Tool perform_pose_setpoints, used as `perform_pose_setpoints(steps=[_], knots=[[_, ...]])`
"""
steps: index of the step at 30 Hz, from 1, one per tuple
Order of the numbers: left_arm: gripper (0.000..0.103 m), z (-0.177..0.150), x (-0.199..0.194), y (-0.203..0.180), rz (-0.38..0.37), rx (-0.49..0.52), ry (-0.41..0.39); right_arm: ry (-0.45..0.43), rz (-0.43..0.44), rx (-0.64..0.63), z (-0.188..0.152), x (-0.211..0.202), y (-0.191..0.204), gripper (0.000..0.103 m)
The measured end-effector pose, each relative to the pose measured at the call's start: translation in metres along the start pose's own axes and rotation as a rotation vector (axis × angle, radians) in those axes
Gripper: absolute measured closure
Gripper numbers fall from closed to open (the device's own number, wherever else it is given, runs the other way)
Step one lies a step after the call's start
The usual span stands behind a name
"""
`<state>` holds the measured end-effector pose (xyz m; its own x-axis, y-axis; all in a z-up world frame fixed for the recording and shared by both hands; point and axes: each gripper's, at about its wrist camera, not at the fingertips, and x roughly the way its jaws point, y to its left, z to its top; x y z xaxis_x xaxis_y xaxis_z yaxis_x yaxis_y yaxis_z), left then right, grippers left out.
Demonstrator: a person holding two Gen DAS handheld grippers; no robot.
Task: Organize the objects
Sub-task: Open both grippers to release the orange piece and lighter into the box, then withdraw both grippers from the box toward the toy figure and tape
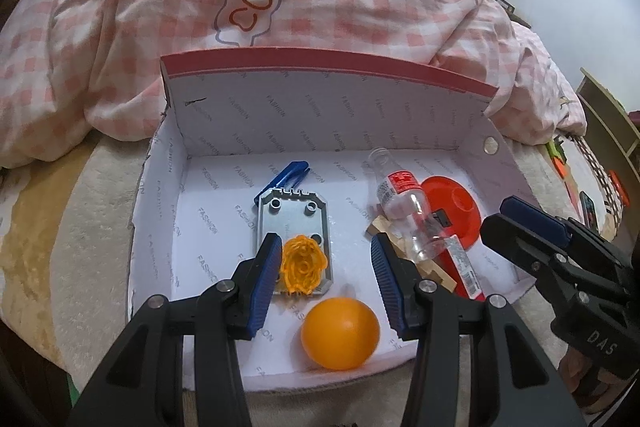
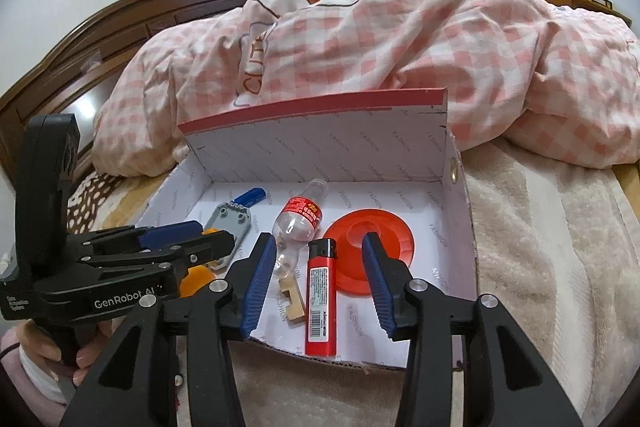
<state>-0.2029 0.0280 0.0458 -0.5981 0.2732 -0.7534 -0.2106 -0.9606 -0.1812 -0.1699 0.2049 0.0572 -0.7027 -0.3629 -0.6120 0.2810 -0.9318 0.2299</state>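
Observation:
An open white box with a red rim (image 1: 328, 67) lies on the bed. It holds a blue clip (image 1: 288, 175), a grey plate (image 1: 294, 223) with an orange lacy toy (image 1: 304, 265) on it, an orange ball (image 1: 340, 333), a clear bottle (image 2: 298, 221), a red disc (image 2: 376, 231), a wooden piece (image 2: 292, 301) and a red lighter (image 2: 321, 301). My left gripper (image 1: 326, 239) is open over the box's near left part; the ball lies loose between its fingers. My right gripper (image 2: 319, 239) is open, with the lighter lying untouched between its pads.
A pink checked quilt (image 2: 400, 39) is heaped behind the box. A beige fleece blanket (image 2: 540, 247) covers the bed around it. A dark wooden headboard (image 2: 80, 55) stands at the left, and a shelf unit (image 1: 608, 123) at the far right. A hand (image 2: 84, 351) holds the left gripper's handle.

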Motion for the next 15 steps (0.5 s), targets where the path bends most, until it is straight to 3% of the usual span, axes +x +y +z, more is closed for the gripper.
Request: perform_pose_setpoints(steps=[15], knots=[[0.056, -0.012, -0.034, -0.012, -0.019, 0.047, -0.025, -0.031, 0.025, 0.007, -0.010, -0.033, 0.005, 0.057]])
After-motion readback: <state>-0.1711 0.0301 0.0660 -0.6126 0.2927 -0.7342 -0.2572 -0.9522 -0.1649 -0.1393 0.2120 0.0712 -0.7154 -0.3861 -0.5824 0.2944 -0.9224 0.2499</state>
